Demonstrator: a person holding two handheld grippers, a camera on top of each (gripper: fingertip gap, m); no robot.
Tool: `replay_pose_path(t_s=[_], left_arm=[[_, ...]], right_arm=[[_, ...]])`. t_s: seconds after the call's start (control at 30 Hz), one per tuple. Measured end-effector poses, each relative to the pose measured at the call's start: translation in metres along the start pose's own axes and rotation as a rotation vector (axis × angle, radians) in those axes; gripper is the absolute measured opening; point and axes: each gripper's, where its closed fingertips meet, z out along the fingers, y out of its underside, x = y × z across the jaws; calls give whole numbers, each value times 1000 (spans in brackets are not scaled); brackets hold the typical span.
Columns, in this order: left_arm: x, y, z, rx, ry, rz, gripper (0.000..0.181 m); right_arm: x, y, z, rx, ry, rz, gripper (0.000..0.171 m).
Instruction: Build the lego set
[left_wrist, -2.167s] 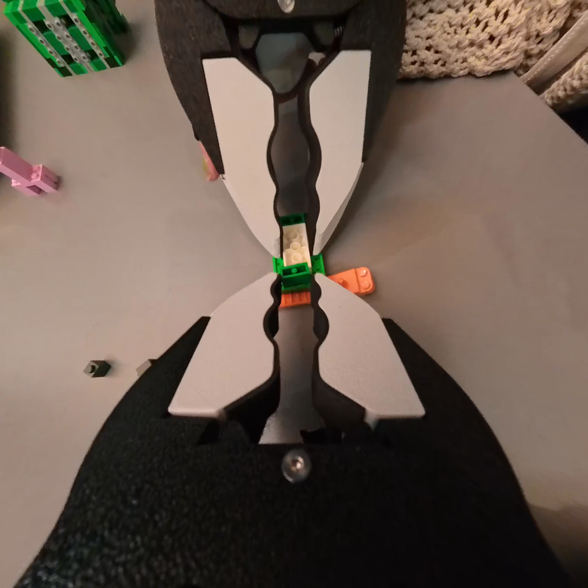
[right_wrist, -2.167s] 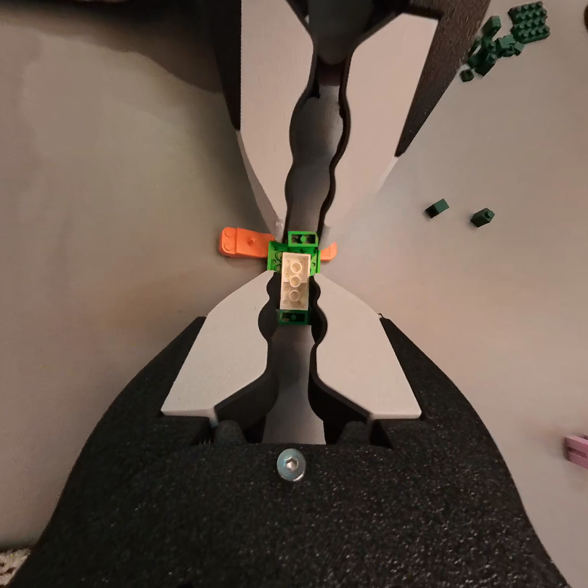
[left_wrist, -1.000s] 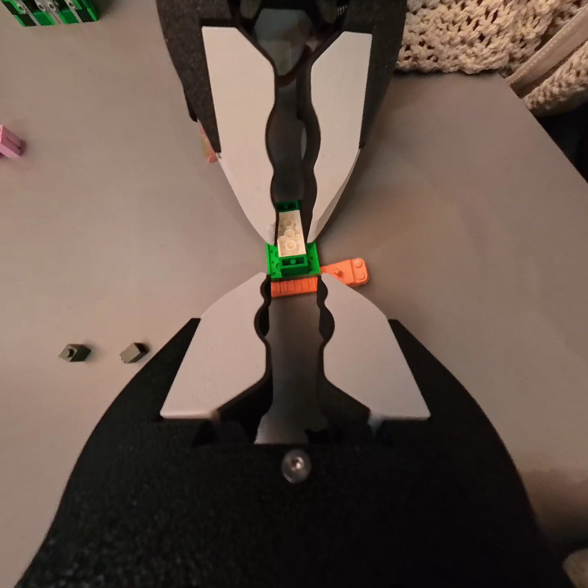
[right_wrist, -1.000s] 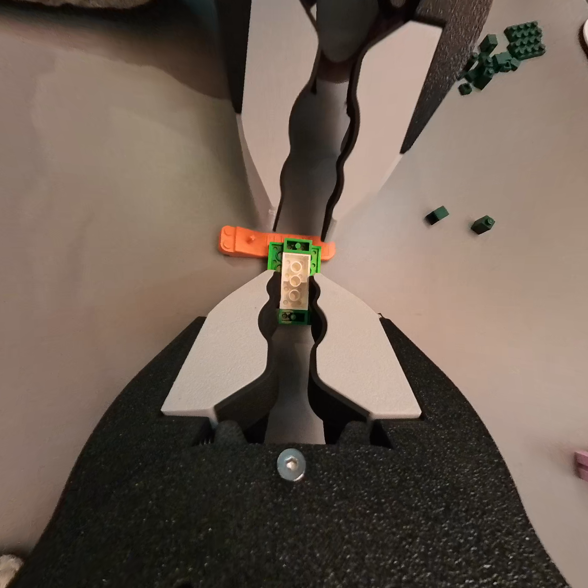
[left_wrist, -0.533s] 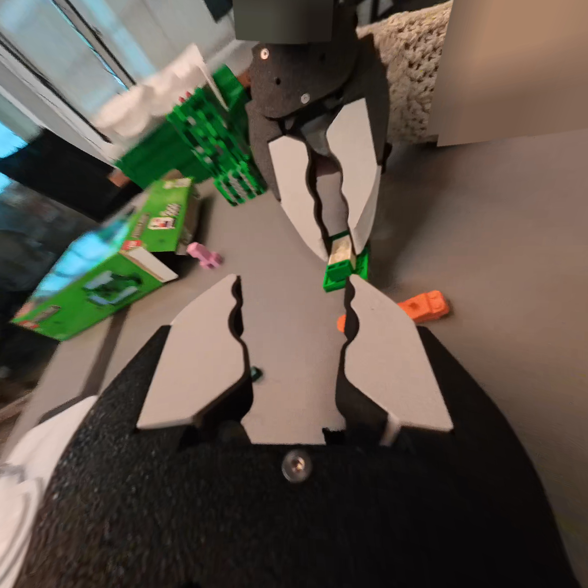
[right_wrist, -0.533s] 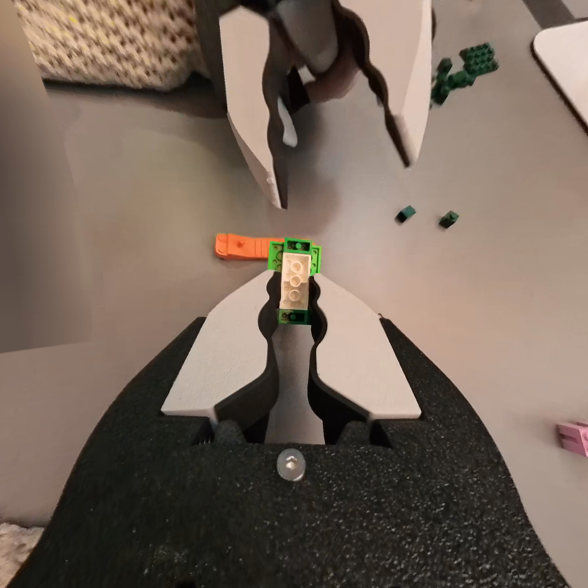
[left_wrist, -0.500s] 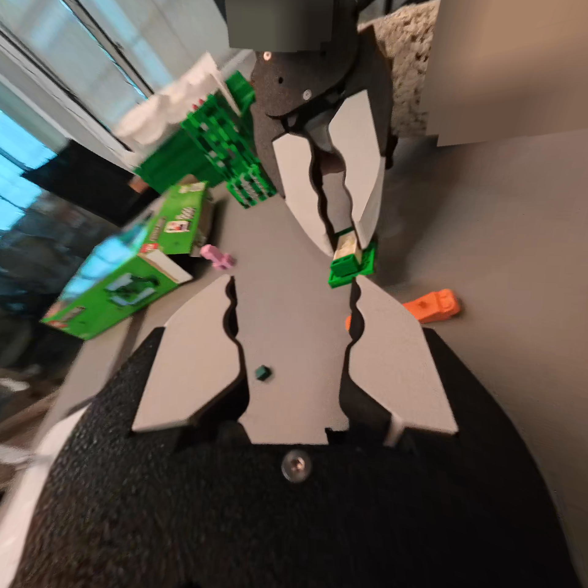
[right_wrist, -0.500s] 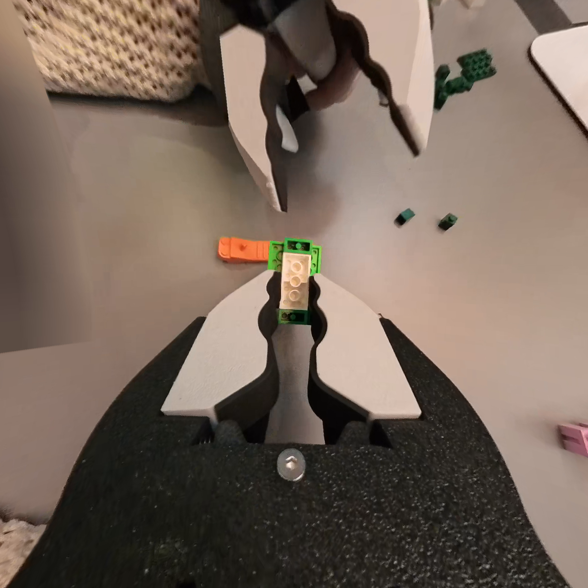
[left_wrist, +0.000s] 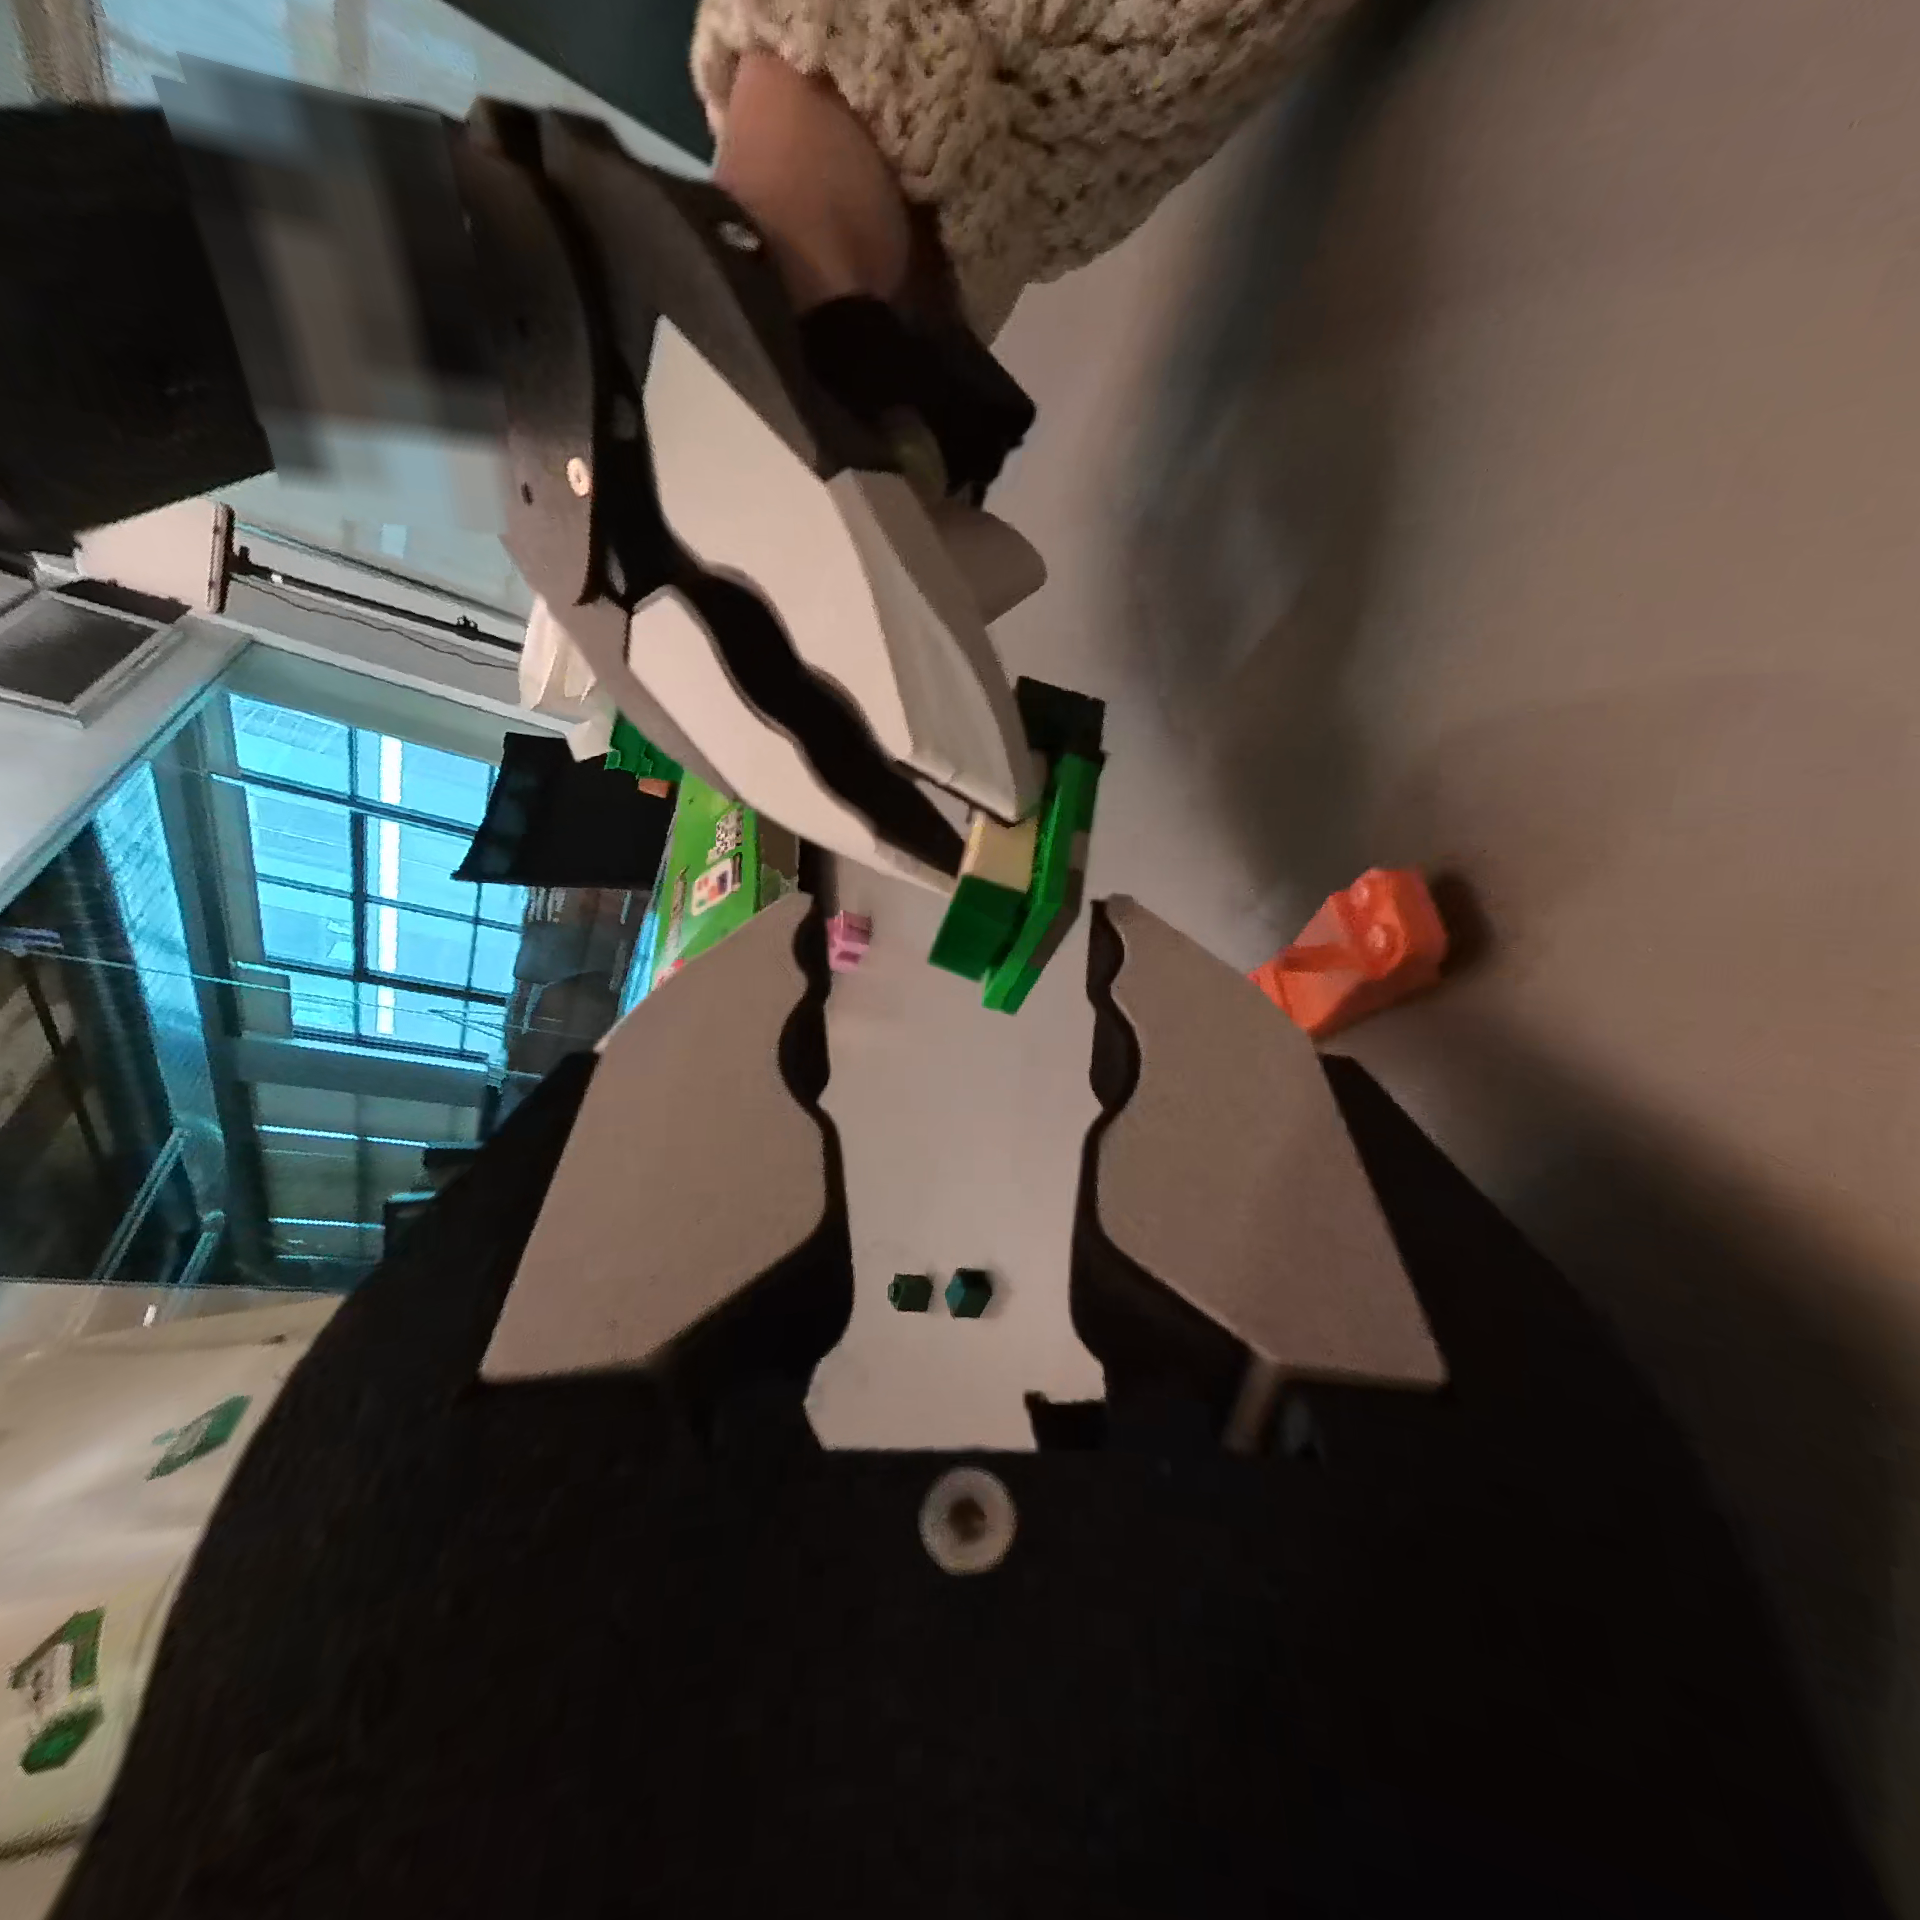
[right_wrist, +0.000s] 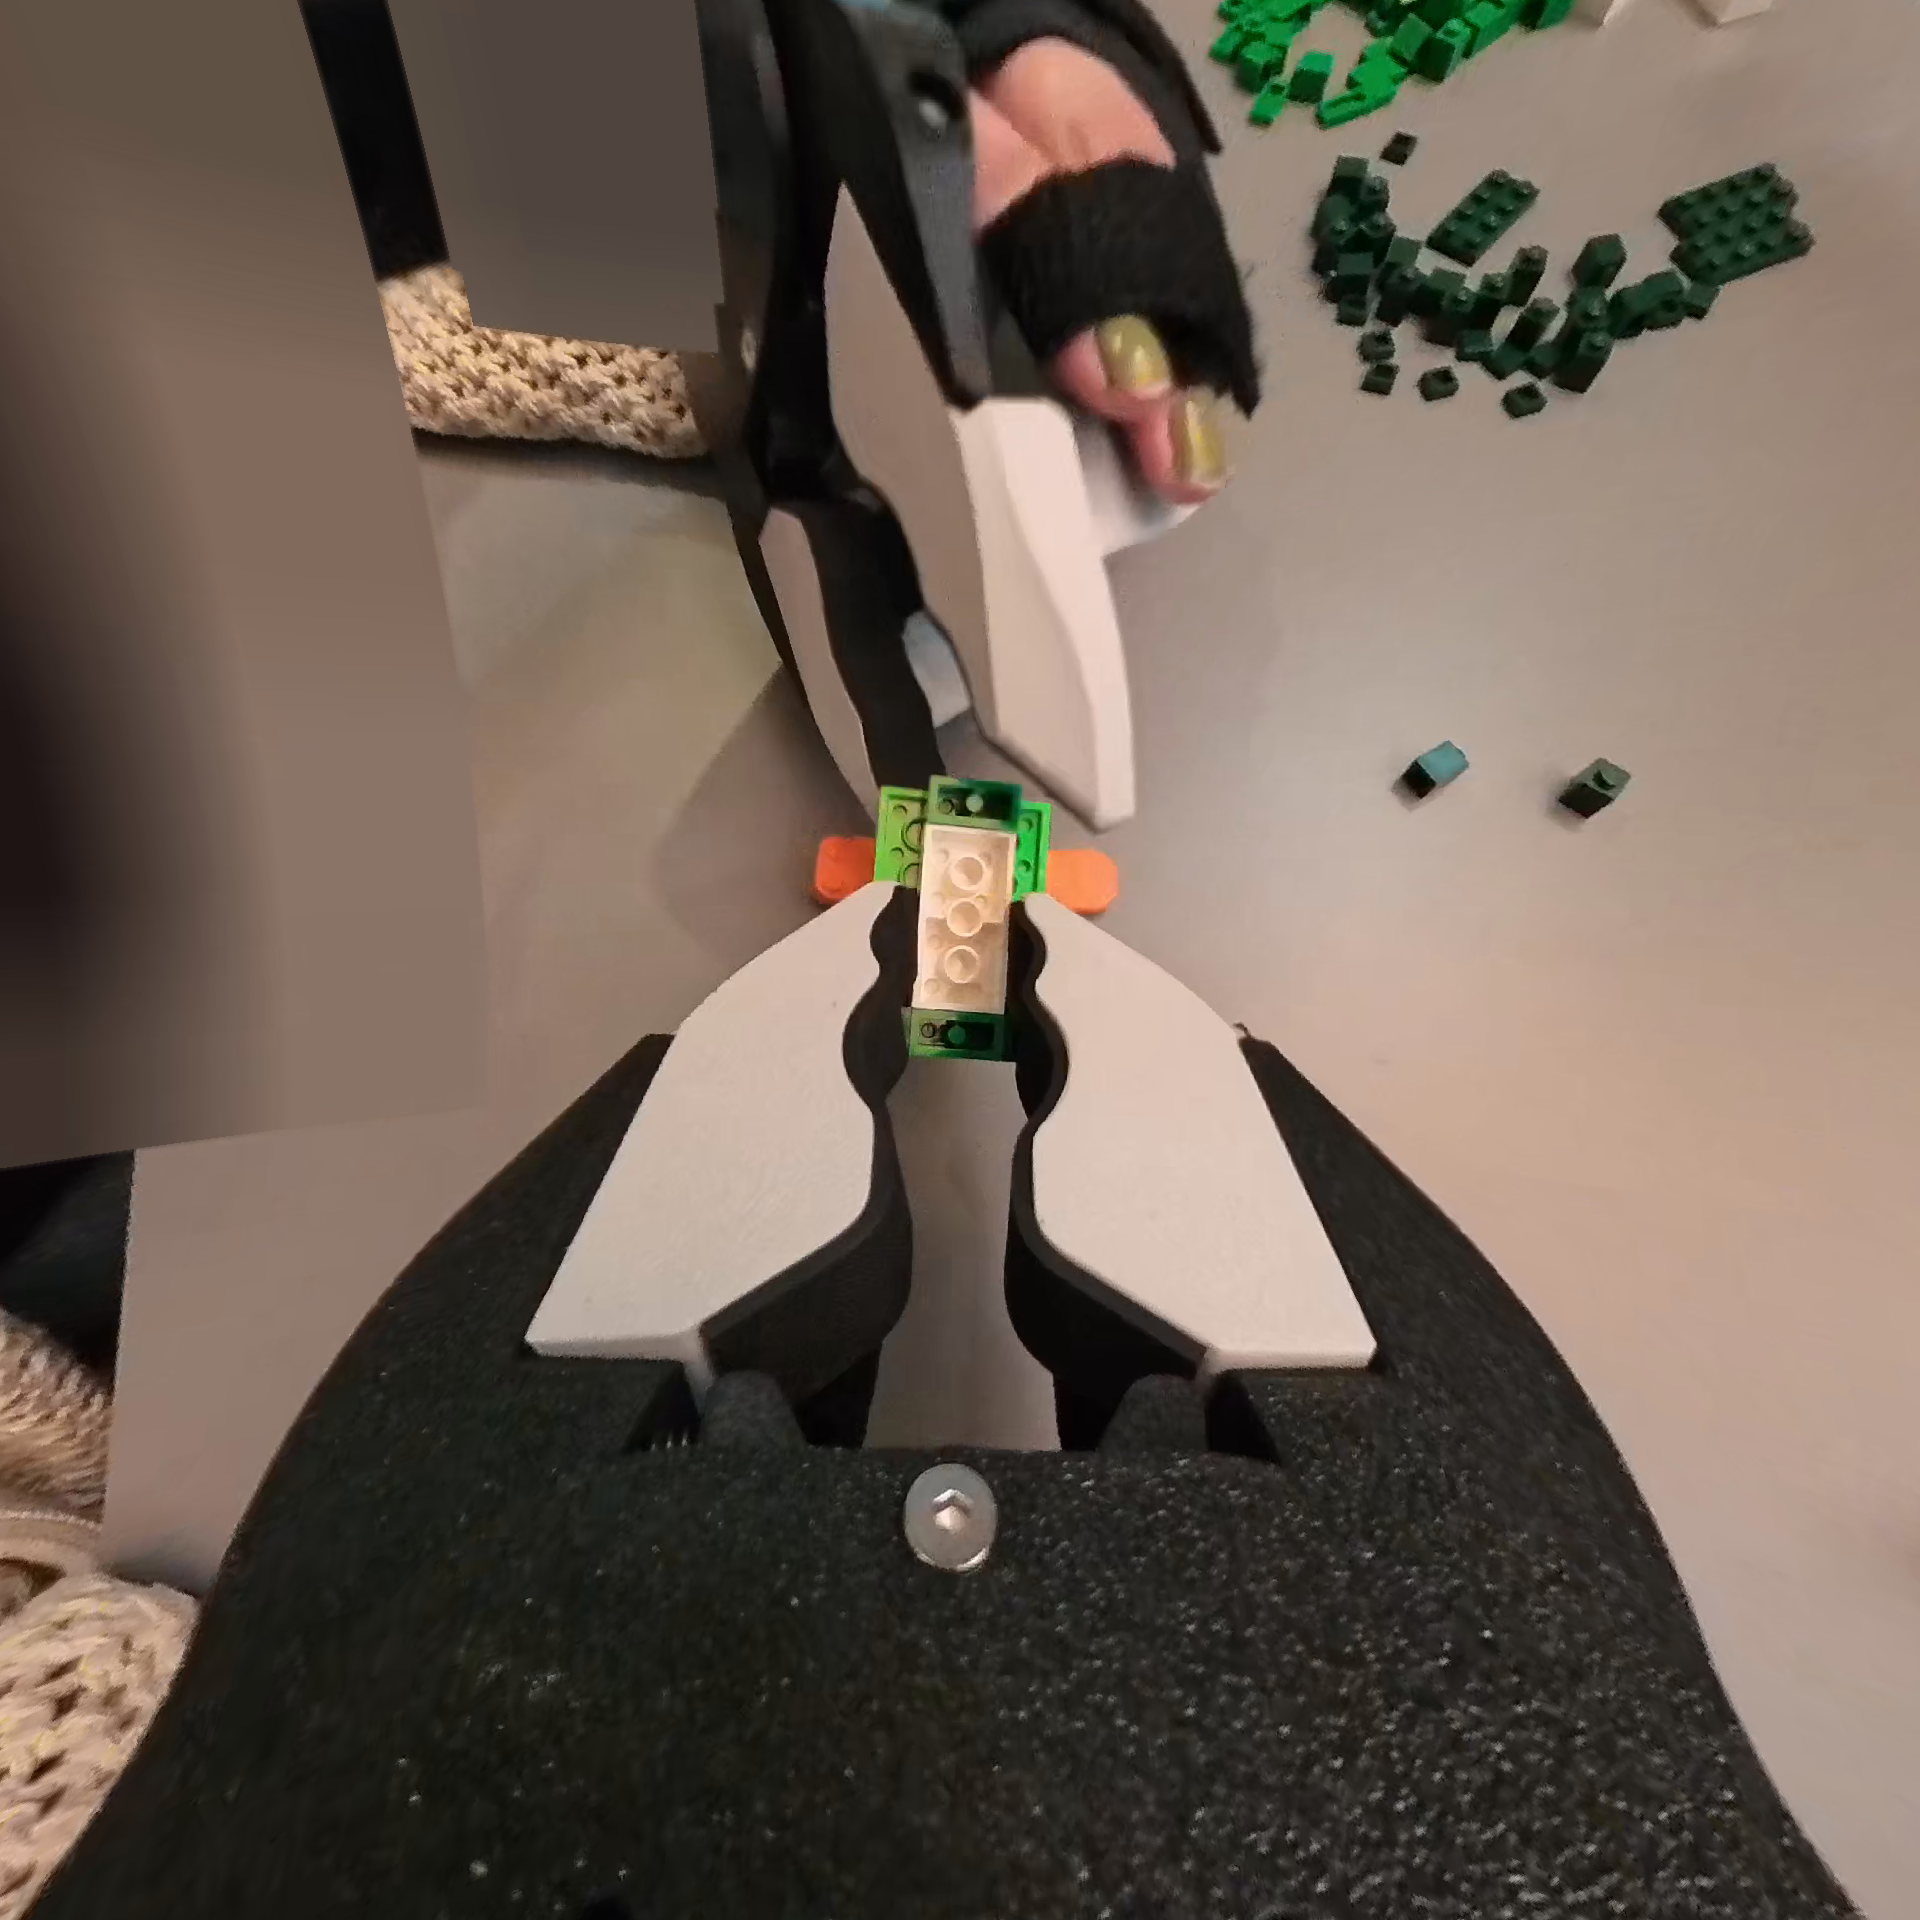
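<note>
My right gripper (right_wrist: 961, 904) is shut on a small lego assembly (right_wrist: 964, 914): a white brick on bright green plates. In the left wrist view the assembly (left_wrist: 1023, 899) hangs tilted above the grey table, pinched in the right gripper's fingers (left_wrist: 831, 644). My left gripper (left_wrist: 951, 925) is open and empty, rolled on its side, its tips just short of the assembly. One of its fingers (right_wrist: 1049, 623) shows in the right wrist view, just beyond the assembly. An orange brick separator (left_wrist: 1361, 961) lies on the table under and behind the assembly (right_wrist: 1086, 878).
Two small dark green pieces (right_wrist: 1595, 787) lie to the right and show between my left fingers (left_wrist: 940, 1291). Piles of dark green (right_wrist: 1507, 281) and bright green bricks (right_wrist: 1371, 52) lie at the back right. A pink piece (left_wrist: 847, 935) and a green box (left_wrist: 717, 862) sit beyond.
My left gripper has opened, pulled away from the orange separator and rolled sideways. My right gripper has lifted the assembly off the table and keeps hold of it.
</note>
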Motion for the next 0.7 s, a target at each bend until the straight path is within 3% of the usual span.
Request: replay_pose_path(t_s=[0.3, 0.7], left_arm=[[3, -3, 1, -11, -8, 60, 23], [3, -1, 5, -62, -22, 182, 19]], right_arm=[[-4, -4, -1, 10, -20, -1, 17], [-2, 0, -3, 25, -40, 45, 17]])
